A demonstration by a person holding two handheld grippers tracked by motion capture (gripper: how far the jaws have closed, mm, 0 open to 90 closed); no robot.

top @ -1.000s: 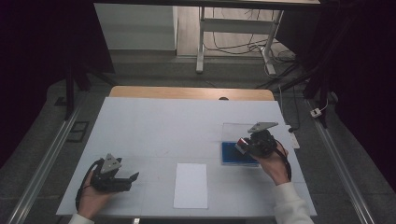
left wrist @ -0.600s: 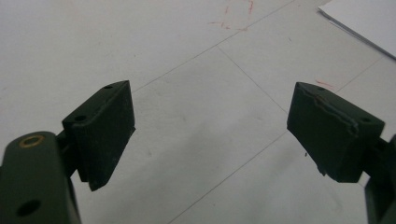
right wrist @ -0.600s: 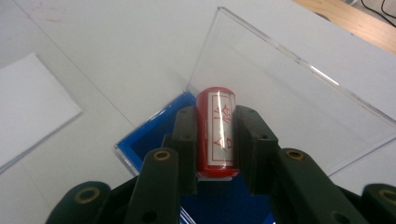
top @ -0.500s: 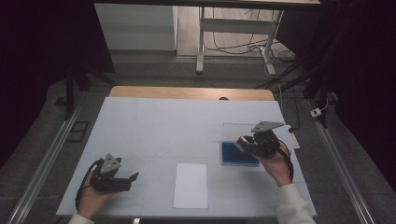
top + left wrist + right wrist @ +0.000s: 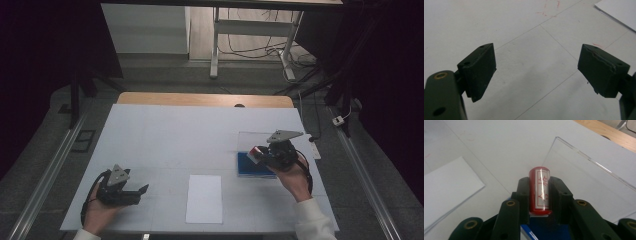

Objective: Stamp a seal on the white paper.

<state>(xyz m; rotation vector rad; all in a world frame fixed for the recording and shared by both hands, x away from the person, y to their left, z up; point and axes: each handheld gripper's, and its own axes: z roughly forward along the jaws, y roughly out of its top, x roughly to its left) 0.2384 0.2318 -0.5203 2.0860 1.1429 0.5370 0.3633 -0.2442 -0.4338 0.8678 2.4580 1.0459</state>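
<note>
Above the blue pad (image 5: 252, 166) at the right side of the white surface (image 5: 200, 135), the right tool (image 5: 260, 156) grips a red cylindrical stamp (image 5: 539, 193) between its jaws, the stamp's white label with red characters facing the camera in the right gripper view. A clear acrylic sheet (image 5: 594, 182) lies just beyond it. Near the front edge, a white sheet of paper (image 5: 204, 198) rests flat between the two hands. At the left, the left tool (image 5: 137, 192) sits low over bare surface, its jaws spread wide with nothing between them.
</note>
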